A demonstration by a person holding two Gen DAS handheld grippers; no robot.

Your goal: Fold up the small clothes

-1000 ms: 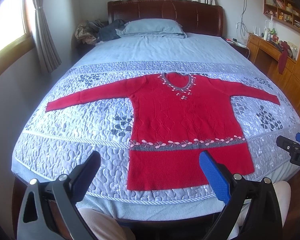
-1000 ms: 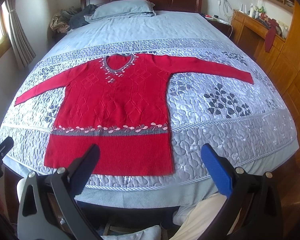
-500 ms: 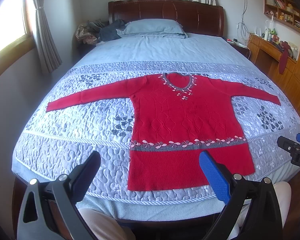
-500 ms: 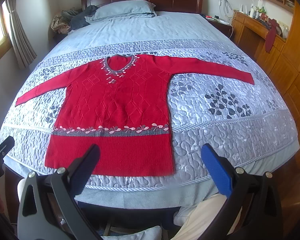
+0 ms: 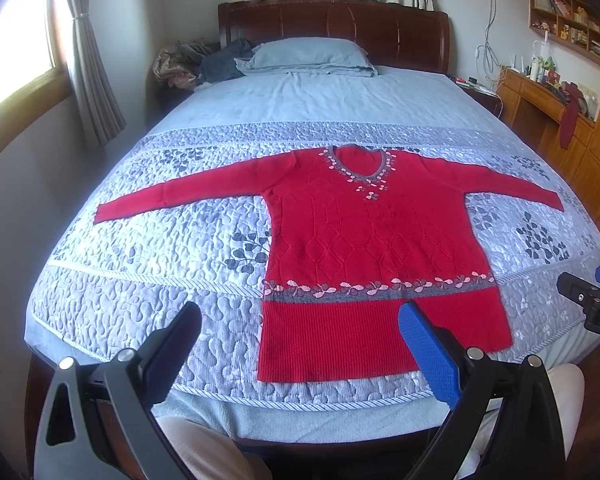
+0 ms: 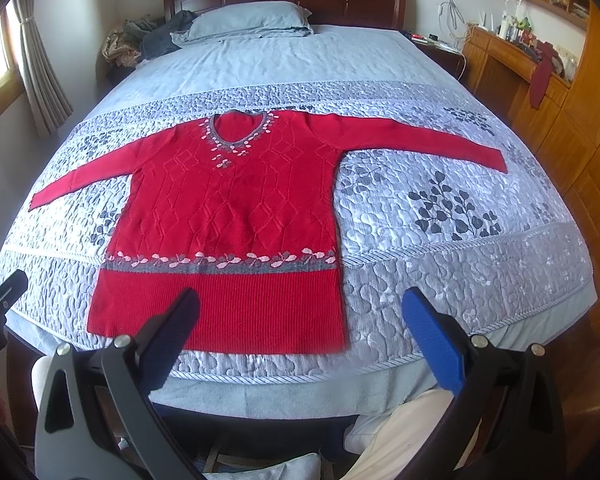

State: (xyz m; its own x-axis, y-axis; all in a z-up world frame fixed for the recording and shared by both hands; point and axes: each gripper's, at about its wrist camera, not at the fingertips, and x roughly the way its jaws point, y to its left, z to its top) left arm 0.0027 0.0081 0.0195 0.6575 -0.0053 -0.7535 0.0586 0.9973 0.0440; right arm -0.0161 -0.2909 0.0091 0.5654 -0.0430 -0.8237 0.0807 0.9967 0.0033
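Almost nothing has changed over the last second: the red sweater (image 5: 372, 256) still lies flat mid-frame on the bed (image 5: 148, 280), both grippers (image 5: 300, 344) (image 6: 300, 332) hovering wide-jawed and empty, so folding hasn't begun.

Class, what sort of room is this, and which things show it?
Most likely a home bedroom: a quilted bed with a wooden headboard and a pillow, plus a curtained window.
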